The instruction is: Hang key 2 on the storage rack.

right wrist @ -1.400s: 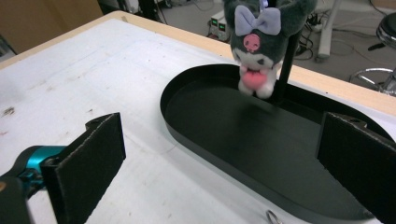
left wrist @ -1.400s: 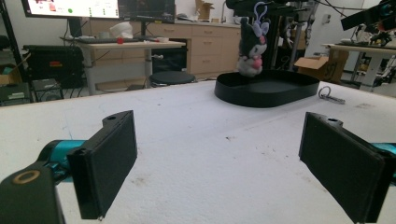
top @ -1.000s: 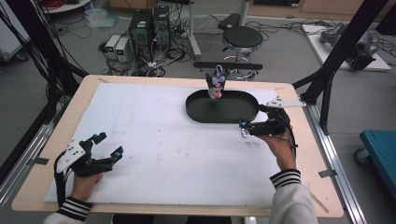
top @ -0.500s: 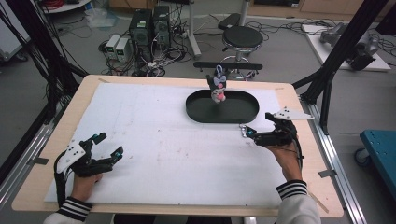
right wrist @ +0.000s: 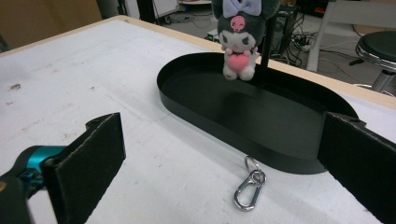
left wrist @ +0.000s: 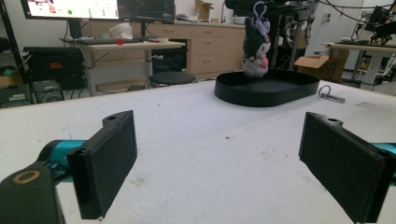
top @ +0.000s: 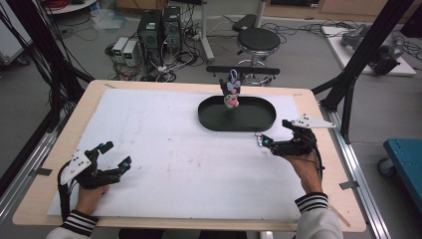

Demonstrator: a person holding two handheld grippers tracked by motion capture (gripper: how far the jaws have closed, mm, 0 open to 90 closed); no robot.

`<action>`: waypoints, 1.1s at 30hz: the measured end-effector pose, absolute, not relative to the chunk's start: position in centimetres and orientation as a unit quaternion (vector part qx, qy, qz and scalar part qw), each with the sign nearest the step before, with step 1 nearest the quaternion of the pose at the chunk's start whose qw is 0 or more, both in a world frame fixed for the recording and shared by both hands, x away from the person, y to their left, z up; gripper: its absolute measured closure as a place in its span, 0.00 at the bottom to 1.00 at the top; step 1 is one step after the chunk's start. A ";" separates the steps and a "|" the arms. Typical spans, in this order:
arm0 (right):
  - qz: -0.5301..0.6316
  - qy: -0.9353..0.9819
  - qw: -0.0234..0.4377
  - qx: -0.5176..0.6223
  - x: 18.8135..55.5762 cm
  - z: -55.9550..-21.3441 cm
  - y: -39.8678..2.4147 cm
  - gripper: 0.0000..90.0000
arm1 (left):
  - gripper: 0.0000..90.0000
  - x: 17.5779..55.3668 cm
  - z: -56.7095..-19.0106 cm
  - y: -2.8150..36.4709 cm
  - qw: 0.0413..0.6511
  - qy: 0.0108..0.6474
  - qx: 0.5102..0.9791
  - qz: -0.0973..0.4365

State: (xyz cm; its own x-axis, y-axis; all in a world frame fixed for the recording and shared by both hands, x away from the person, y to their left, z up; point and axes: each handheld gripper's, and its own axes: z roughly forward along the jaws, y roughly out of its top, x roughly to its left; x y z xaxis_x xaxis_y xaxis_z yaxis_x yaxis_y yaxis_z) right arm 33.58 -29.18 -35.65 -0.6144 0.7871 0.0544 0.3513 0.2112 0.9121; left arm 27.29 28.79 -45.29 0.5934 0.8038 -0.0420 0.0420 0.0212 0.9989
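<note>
The person's two forearms come in from the near edge of the table, each in a pale sleeve with a dark-striped cuff. The left hand (top: 88,191) sits low at the near left corner, gripping the black two-jaw left gripper (top: 115,155), whose teal-tipped jaws stand wide apart and point up and to the right; a grey plate rides on its top. The right hand (top: 307,169) reaches farther forward on the right side, holding the black right gripper (top: 263,141) level, its jaws spread wide and aimed leftward, a grey three-cornered plate above it.

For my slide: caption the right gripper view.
Open right gripper facing a carabiner beside a black tray, plush hanging above.
</note>
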 end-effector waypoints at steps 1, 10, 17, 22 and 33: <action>0.499 0.747 0.221 0.380 33.6 -35.6 -29.2 0.01 | 0.13 27.3 -45.3 28.8 0.630 0.334 0.632 0.302; 0.496 0.753 0.219 0.373 33.7 -35.2 -29.5 0.01 | 0.13 27.3 -45.3 28.8 0.631 0.336 0.631 0.301; 0.475 0.779 0.200 0.357 34.7 -34.2 -29.7 0.01 | 0.13 27.3 -45.3 28.8 0.631 0.336 0.631 0.301; 0.450 0.805 0.189 0.337 35.9 -33.5 -29.4 0.01 | 0.13 27.3 -45.3 28.8 0.631 0.336 0.631 0.301; 0.383 0.855 0.181 0.300 38.9 -33.4 -29.5 0.01 | 0.13 27.3 -45.3 28.8 0.631 0.334 0.631 0.302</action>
